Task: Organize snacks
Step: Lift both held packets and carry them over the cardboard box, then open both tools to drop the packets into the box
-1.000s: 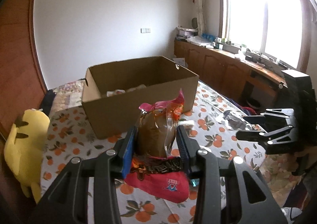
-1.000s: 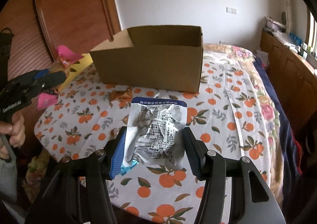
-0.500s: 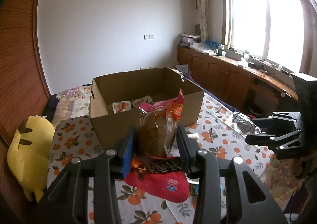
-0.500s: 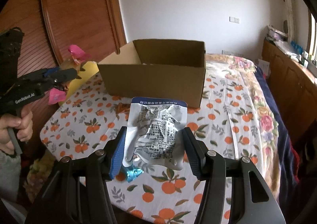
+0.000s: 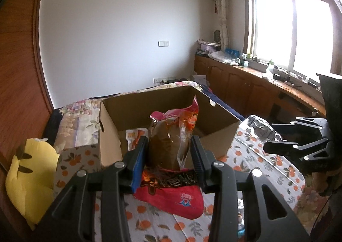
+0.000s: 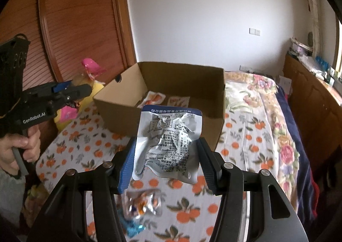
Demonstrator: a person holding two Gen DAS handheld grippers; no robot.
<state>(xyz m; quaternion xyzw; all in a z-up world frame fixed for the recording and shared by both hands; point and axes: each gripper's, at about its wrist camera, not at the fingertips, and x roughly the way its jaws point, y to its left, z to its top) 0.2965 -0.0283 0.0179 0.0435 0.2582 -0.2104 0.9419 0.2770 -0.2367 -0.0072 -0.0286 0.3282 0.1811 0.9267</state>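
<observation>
Silver foil snack pouch (image 6: 168, 143) is pinched between the fingers of the right gripper (image 6: 165, 164), held up in the air just in front of the open cardboard box (image 6: 171, 101). Its back is covered in tiny black print under a blue band with a barcode; I can pick out "GB 2726" and "2025", the rest is too small. The left gripper (image 5: 170, 159) is clamped on a brown-and-pink snack bag (image 5: 173, 139) with a red bottom and gold lettering I can't read, right at the box's near wall. "GenRobot.AI" is printed on that gripper's body. A few orange-and-white packets (image 6: 155, 97) lie inside the box. One clear wrapped snack (image 6: 143, 202) sits on the orange-print bedsheet (image 6: 241, 143), below the pouch. Yellow plush toy (image 5: 30, 175) off to the left.
</observation>
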